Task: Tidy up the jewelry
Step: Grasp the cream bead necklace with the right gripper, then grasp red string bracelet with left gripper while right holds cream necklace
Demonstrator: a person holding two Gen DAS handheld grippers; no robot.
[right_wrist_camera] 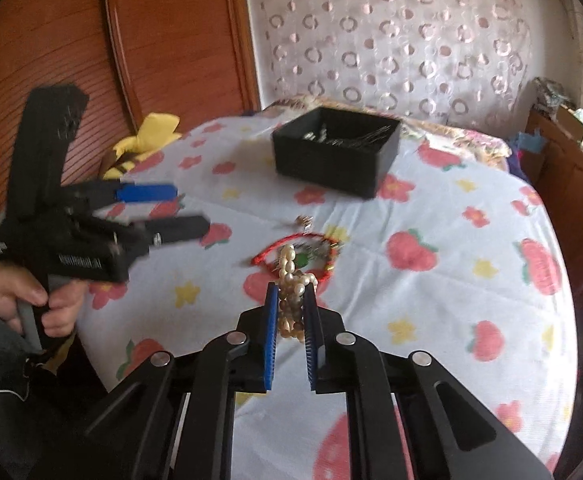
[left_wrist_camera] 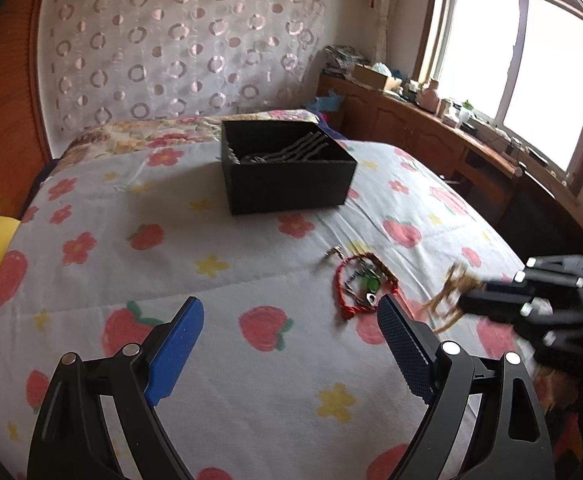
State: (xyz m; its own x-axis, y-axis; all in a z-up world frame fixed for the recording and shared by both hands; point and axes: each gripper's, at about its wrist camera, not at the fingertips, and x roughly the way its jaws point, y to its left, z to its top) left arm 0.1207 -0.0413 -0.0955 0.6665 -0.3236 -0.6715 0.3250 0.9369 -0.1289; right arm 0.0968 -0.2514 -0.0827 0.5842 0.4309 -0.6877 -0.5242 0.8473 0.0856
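- The right gripper point(right_wrist_camera: 291, 300) has its blue fingers point(right_wrist_camera: 270, 336) closed on a bunched pearl strand point(right_wrist_camera: 291, 284); the beads spill out above the fingertips and hang between the pads.
- From the left wrist view, the right gripper point(left_wrist_camera: 471, 300) shows at the right edge, blurred, with the pearl strand point(left_wrist_camera: 449, 292) dangling from its tip above the bed point(left_wrist_camera: 251, 380).
- The left gripper point(left_wrist_camera: 291, 312) hovers over the bed's strawberry-and-flower quilt with its fingers point(left_wrist_camera: 179, 348) spread wide apart and nothing between them.
- In the right wrist view the left gripper point(right_wrist_camera: 187, 208) is seen from the side, held by the person's left hand point(right_wrist_camera: 39, 300), fingers parted.
- A red cord bracelet point(left_wrist_camera: 351, 284) lies on the quilt nearer the cameras than the black box point(left_wrist_camera: 287, 168), forming a loop around a small cluster of green and metallic pieces point(left_wrist_camera: 365, 286).
- A small metal piece point(left_wrist_camera: 333, 252) lies on the quilt just beside the red cord bracelet, on the side toward the black box.
- The black box stands open on the quilt, well apart from the bracelet, near the far end of the bed; silvery chains point(left_wrist_camera: 291, 150) lie inside it.
- In the right wrist view, the held pearls overlap the red cord bracelet point(right_wrist_camera: 295, 256); whether they touch it cannot be told.
- A yellow plush point(right_wrist_camera: 147, 140) sits at the bed's edge, left of the black box point(right_wrist_camera: 335, 152).
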